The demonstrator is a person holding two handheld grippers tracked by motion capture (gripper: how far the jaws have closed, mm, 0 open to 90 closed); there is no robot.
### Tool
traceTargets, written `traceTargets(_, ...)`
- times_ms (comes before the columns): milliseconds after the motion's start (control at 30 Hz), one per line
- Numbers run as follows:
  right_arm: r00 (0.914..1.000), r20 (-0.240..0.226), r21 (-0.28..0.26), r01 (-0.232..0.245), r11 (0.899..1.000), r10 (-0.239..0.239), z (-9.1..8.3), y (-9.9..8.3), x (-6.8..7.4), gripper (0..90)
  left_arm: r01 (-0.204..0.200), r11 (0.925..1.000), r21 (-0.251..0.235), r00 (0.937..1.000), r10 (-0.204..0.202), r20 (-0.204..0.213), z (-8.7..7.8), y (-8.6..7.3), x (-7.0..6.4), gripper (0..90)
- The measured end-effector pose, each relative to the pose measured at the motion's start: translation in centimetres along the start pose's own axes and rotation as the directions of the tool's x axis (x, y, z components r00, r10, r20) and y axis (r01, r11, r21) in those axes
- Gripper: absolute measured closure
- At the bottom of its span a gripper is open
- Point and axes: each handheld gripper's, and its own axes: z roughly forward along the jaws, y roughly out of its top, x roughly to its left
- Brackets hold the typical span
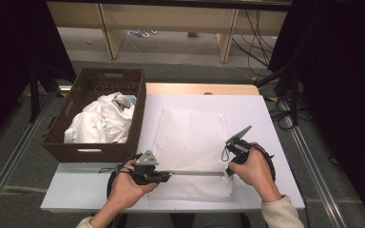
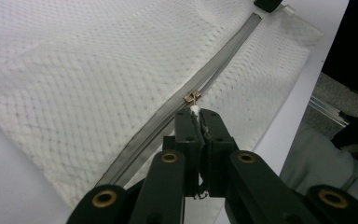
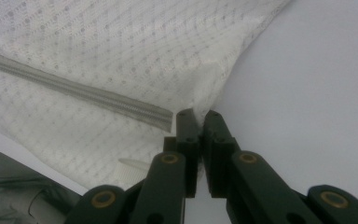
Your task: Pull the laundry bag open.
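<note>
A white mesh bag (image 1: 190, 135) lies flat on the white tabletop (image 1: 271, 156), with a grey zipper (image 1: 197, 173) running across its near end. My left gripper (image 1: 170, 175) is at the zipper's left part, jaws shut on the small white tab behind the brass zipper slider (image 2: 192, 96); the left gripper view shows the left gripper (image 2: 198, 112) and the zipper (image 2: 223, 56) stretching away. My right gripper (image 1: 227, 172) is shut on the bag's edge at the zipper's right end; in its own view the right gripper (image 3: 198, 114) pinches mesh fabric (image 3: 144, 42) beside the zipper's end (image 3: 163, 116).
A dark wicker basket (image 1: 95, 152) holding crumpled white garments (image 1: 102, 121) stands at the table's left, touching the bag's side. Bare table lies right of the bag. Floor, cables and wooden table legs are beyond the far edge.
</note>
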Motion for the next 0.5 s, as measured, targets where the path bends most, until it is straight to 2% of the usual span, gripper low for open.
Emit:
traceTargets(33,0.9999,0.003,0.005,-0.012,1.0,0.012,-0.1,0.0,0.1,86.8,0.005,1.0,-0.002,1.0,-0.005,0.003,-0.1,-0.1,0.1,86.5)
traceTargets(133,1.0,0.001,0.006,-0.005,1.0,0.005,-0.1,0.0,0.0,86.8,0.023,0.9997,-0.005,0.9997,-0.023,-0.001,-0.4,-0.5,0.4,86.5)
traceTargets(167,0.9993,0.001,0.014,-0.037,0.999,0.037,-0.2,0.0,0.2,86.8,0.028,0.9996,-0.007,0.9996,-0.028,-0.003,-0.6,-0.6,0.5,86.5)
traceTargets(200,0.9997,0.003,0.012,-0.024,1.0,0.023,-0.1,0.0,0.1,86.8,0.028,0.9996,-0.007,0.9996,-0.028,-0.003,-0.6,-0.6,0.5,86.5)
traceTargets(233,1.0,0.002,0.002,-0.004,1.0,0.004,-0.1,0.0,-0.1,86.8,0.008,0.9999,-0.007,0.9999,-0.008,-0.011,-0.8,-0.7,0.6,86.5)
traceTargets(267,1.0,0.003,-0.003,-0.001,1.0,0.001,0.0,0.0,-0.1,86.8,0.035,0.9993,-0.012,0.9993,-0.035,-0.014,-0.9,-0.7,0.5,86.5)
traceTargets(300,1.0,0.005,-0.01,-0.003,1.0,0.003,0.0,-0.1,-0.1,86.8,0.035,0.9993,-0.012,0.9993,-0.035,-0.014,-0.9,-0.7,0.5,86.5)
traceTargets(333,0.9999,0.006,-0.014,-0.013,1.0,0.013,0.0,-0.1,-0.1,86.8,0.011,0.9999,-0.011,0.9998,-0.012,-0.019,-1.1,-0.7,0.7,86.5)
traceTargets(367,0.9997,0.006,-0.011,-0.024,1.0,0.024,0.0,-0.1,0.0,86.8,0.013,0.9999,-0.012,0.9998,-0.013,-0.015,-1.2,-0.7,0.7,86.5)
traceTargets(400,0.9993,0.006,-0.009,-0.037,0.999,0.037,-0.1,-0.1,0.0,86.8,0.04,0.999,-0.02,0.9992,-0.04,-0.006,-1.1,-0.8,0.6,86.5)
traceTargets(467,0.9999,0.003,0.0,-0.01,1.0,0.01,-0.1,-0.1,-0.2,86.8,0.012,0.9999,-0.008,0.9998,-0.012,-0.019,-1.3,-0.9,0.9,86.5)
traceTargets(500,0.9997,0.008,-0.007,-0.022,1.0,0.022,0.0,-0.1,-0.1,86.8,0.021,0.9997,-0.015,0.9995,-0.021,-0.022,-1.3,-1.0,0.8,86.5)
